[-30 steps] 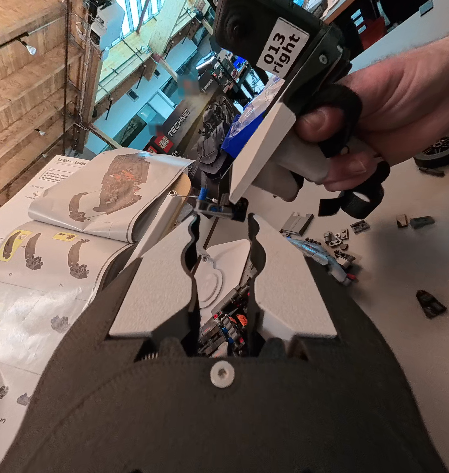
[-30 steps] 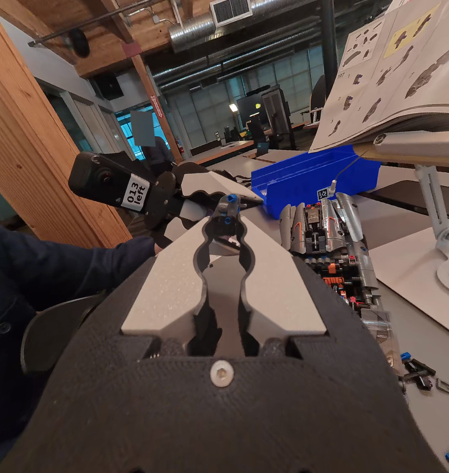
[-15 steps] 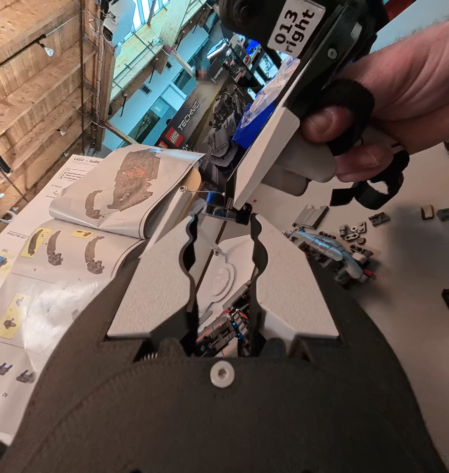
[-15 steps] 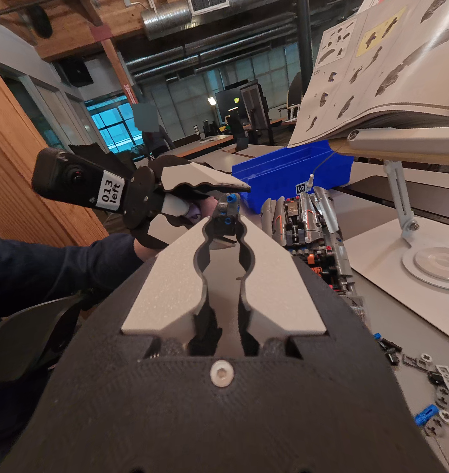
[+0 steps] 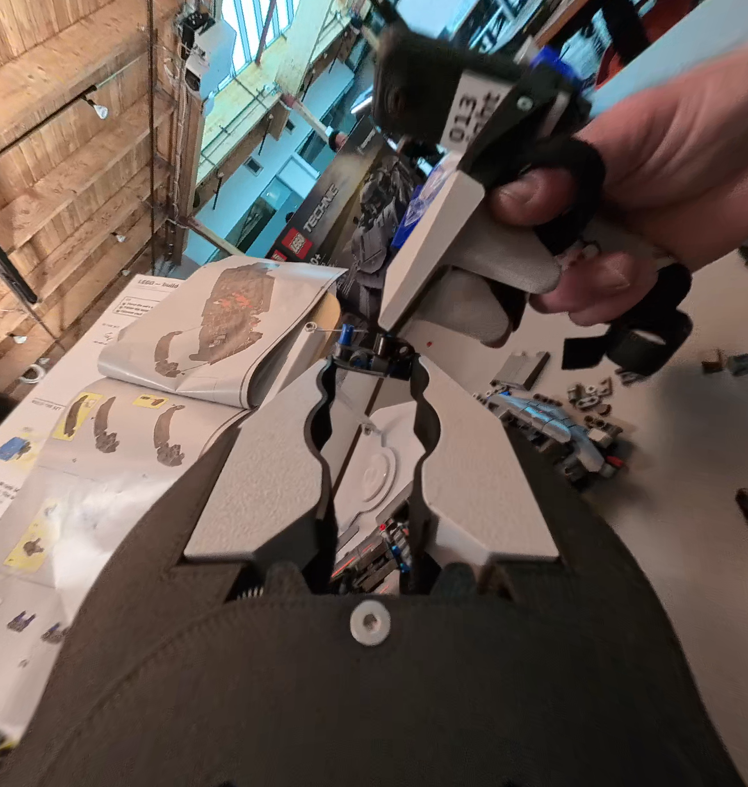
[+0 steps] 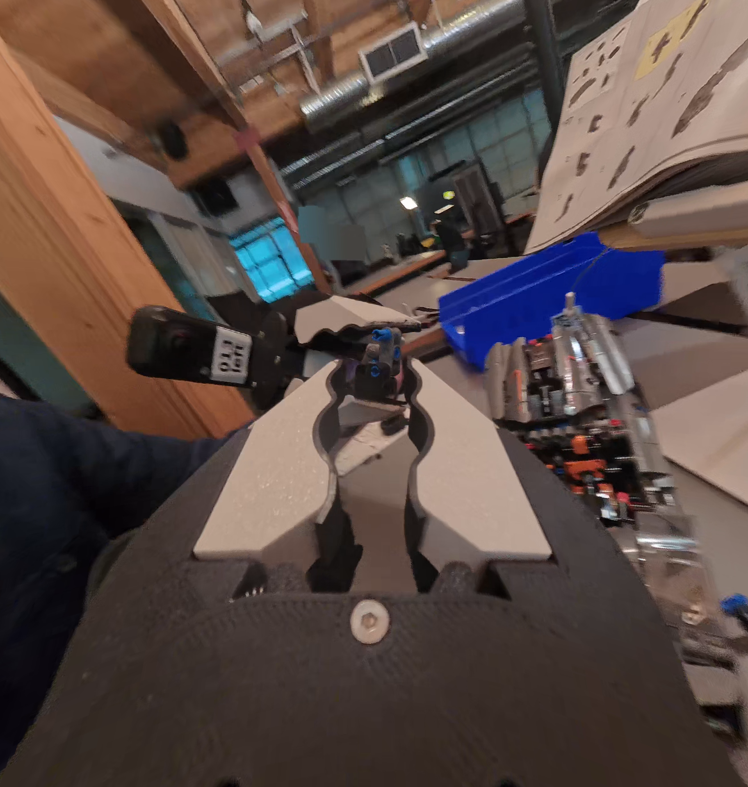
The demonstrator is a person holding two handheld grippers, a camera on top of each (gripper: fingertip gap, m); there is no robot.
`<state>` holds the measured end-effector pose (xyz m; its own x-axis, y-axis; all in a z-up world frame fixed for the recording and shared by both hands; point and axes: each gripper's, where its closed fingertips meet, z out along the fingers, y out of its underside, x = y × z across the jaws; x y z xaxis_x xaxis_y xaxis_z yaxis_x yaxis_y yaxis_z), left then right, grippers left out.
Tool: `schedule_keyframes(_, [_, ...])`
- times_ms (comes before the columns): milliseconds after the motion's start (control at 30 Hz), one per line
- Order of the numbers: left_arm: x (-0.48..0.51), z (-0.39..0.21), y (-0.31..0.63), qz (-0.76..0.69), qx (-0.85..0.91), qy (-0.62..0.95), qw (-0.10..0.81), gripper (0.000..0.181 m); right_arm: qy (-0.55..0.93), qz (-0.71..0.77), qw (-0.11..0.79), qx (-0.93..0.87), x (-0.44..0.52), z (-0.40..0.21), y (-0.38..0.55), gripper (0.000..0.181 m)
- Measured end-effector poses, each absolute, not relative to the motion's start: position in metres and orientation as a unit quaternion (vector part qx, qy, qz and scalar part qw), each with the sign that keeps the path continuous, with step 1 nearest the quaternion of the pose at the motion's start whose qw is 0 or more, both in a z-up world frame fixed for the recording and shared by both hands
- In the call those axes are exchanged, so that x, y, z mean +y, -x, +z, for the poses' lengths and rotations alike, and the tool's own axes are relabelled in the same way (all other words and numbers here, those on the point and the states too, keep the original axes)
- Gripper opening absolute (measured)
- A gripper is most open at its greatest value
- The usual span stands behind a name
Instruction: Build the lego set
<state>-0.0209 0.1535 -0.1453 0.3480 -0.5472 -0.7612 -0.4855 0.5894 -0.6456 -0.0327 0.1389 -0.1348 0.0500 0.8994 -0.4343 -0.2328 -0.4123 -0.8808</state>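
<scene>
Grippers point(image 5: 370, 370) point(image 6: 374, 374) pinch small assembly point(image 6: 381, 355); instruction booklet point(image 5: 150, 383), blue bin point(image 6: 534, 294) nearby.

Blurred: loose parts point(image 5: 589, 392) on table, far right; model point(image 6: 577, 404) at right. Instruction booklet point(image 6: 662, 106) cut by upper right edge. Blue bin point(image 6: 534, 294) partly hidden.

Our left gripper point(image 5: 370, 370) had a matte black textured body with one silver hex screw point(image 5: 369, 623) at its centre, and two pale grey fingers point(image 5: 270, 468) with wavy black inner edges. Our right gripper point(image 6: 371, 374) was built alike, screw point(image 6: 369, 621) included. Each carried a black camera housing point(image 6: 172, 340) bearing a white label. A black strap point(image 5: 577, 187) looped over our right hand point(image 5: 679, 162); a dark navy sleeve point(image 6: 78, 464) covered our left arm.
</scene>
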Motion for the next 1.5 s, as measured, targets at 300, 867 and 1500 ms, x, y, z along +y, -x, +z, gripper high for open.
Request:
schedule_keyframes(300, [0.148,-0.143,0.019,-0.079,0.566,0.452,0.684,0.033,0.557,0.626,0.452,-0.305,0.135,-0.134,0.031,0.009])
schedule_keyframes(867, [0.156,-0.149,0.021,-0.050,0.564,0.462,0.683,0.033,0.588,0.538,0.514,-0.317,0.146,-0.139,0.027,0.009])
schedule_keyframes(1500, [0.156,-0.150,0.021,-0.043,0.569,0.462,0.678,0.031,0.588,0.579,0.482,-0.294,0.149,-0.140,0.024,0.017])
